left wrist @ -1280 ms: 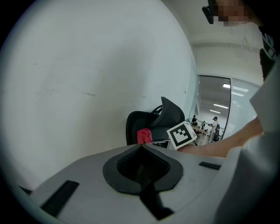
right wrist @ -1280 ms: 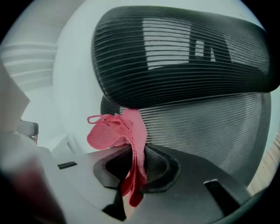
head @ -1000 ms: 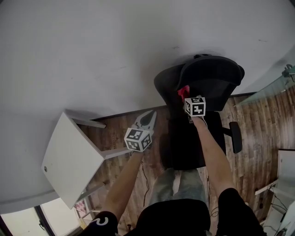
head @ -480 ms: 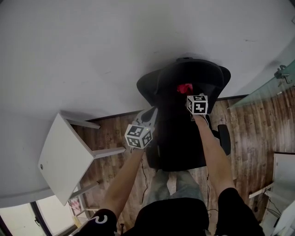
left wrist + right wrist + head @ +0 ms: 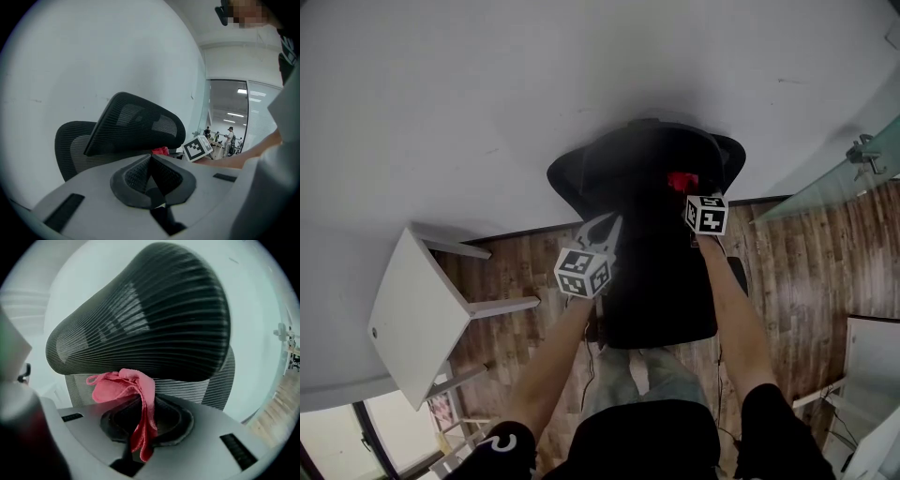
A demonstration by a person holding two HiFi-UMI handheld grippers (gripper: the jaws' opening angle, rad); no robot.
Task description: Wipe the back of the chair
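A black mesh office chair (image 5: 661, 244) stands by the white wall, its headrest (image 5: 150, 315) filling the right gripper view. My right gripper (image 5: 684, 187) is shut on a red cloth (image 5: 133, 394), which is bunched against the chair's back just under the headrest; the red cloth (image 5: 680, 180) shows as a small patch in the head view. My left gripper (image 5: 602, 232) hangs at the chair's left edge, jaws shut with nothing between them. From the left gripper view the headrest (image 5: 136, 124) and the right gripper's marker cube (image 5: 197, 149) are ahead.
A white table (image 5: 417, 319) stands at the left on the wooden floor (image 5: 806, 253). A glass partition (image 5: 848, 178) runs along the right. The white wall (image 5: 487, 94) is right behind the chair. Distant people stand behind the glass (image 5: 229, 138).
The chair has shifted left and closer in the head view. My right gripper with the red cloth stays on the chair's back, slightly higher. My left gripper now lies at the chair's left edge.
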